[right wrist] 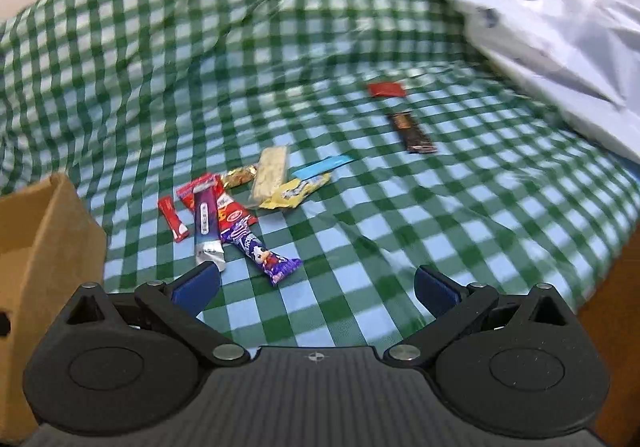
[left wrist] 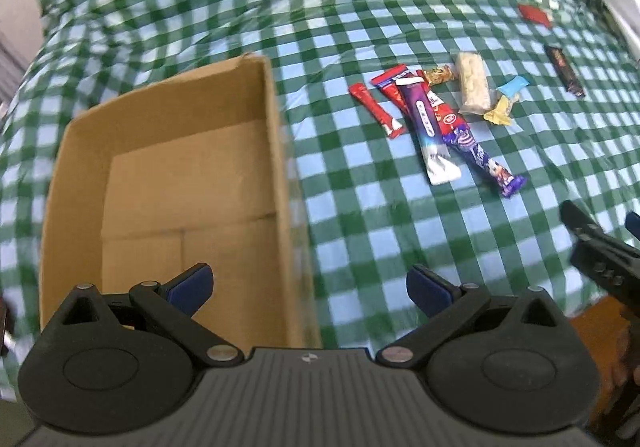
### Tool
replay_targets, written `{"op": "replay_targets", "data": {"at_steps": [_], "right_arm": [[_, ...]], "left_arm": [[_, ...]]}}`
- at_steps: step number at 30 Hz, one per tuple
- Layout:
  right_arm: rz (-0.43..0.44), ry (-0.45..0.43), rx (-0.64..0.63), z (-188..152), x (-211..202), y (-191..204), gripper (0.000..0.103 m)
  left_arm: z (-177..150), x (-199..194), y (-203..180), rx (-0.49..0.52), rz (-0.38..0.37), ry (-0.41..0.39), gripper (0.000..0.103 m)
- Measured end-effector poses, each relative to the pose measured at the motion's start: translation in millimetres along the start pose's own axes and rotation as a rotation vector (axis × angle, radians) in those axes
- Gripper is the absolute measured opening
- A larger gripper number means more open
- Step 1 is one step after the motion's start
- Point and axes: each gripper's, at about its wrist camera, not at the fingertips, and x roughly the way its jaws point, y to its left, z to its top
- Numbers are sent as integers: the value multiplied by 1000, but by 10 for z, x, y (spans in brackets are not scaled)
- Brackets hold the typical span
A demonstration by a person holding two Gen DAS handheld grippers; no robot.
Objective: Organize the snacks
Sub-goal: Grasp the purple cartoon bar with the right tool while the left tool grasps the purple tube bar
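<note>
An open, empty cardboard box [left wrist: 176,183] sits on a green checked cloth; its corner shows in the right wrist view [right wrist: 44,247]. A pile of several snacks lies to its right: a purple bar [left wrist: 426,127], a purple wrapped chocolate [left wrist: 480,159], a red stick [left wrist: 376,109], a pale rice bar [left wrist: 474,81]. The same pile shows in the right wrist view [right wrist: 240,203]. A dark bar [right wrist: 412,131] and a red packet [right wrist: 386,89] lie apart, farther right. My left gripper [left wrist: 310,285] is open and empty over the box's near right wall. My right gripper [right wrist: 316,283] is open and empty, near the pile.
A white plastic sheet or bag [right wrist: 552,27] lies at the far right over the cloth. The cloth [right wrist: 400,247] ends at a wooden edge [right wrist: 616,327] at the near right. The right gripper's black fingers [left wrist: 592,243] show at the right edge of the left wrist view.
</note>
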Motion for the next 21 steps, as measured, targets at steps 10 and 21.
{"op": "replay_targets", "data": {"at_steps": [10,21], "right_arm": [[71,226,-221,174,1659,285,102],[15,173,-46,102,1395,-361,18]], "left_arm": [[527,607,-402,55,42,72,103],[1062,1362,-933,20,-48,142,103]]}}
